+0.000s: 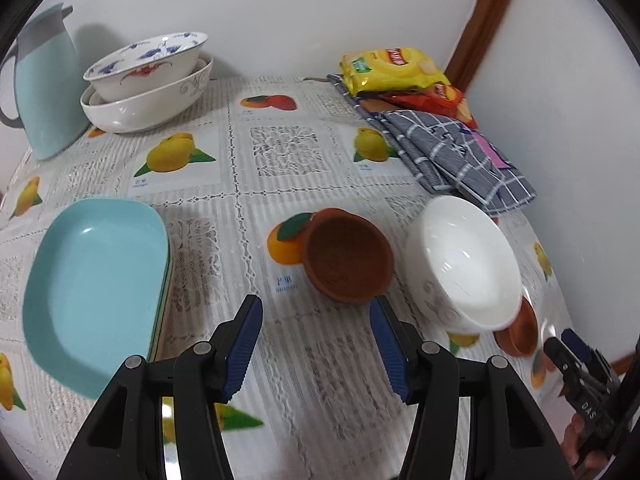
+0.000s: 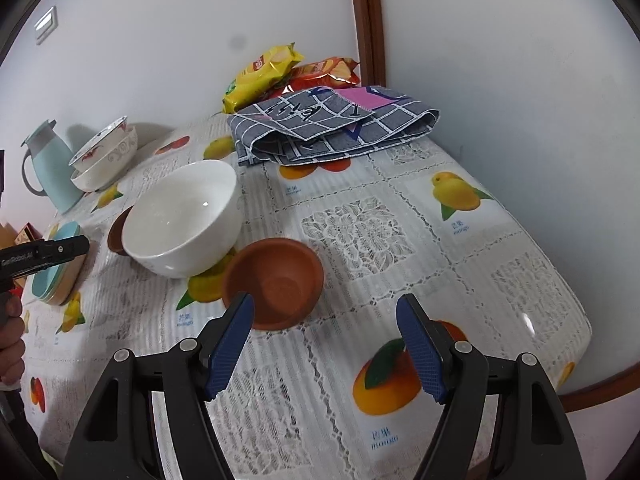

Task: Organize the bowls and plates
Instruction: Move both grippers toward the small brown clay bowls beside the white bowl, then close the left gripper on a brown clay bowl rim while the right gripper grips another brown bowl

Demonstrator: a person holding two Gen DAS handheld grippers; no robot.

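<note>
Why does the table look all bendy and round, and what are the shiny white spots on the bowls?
Both wrist views use fisheye lenses, so the flat tablecloth bulges and the corners go black. In the left wrist view, the white bowl and blue plate carry small glare spots from a light. In the right wrist view, the same bowl glints, and the table edge shines too.

Home dining table: fruit-print tablecloth (image 1: 280,160), thermos jug (image 1: 44,92), snack packets (image 1: 394,68).
</note>
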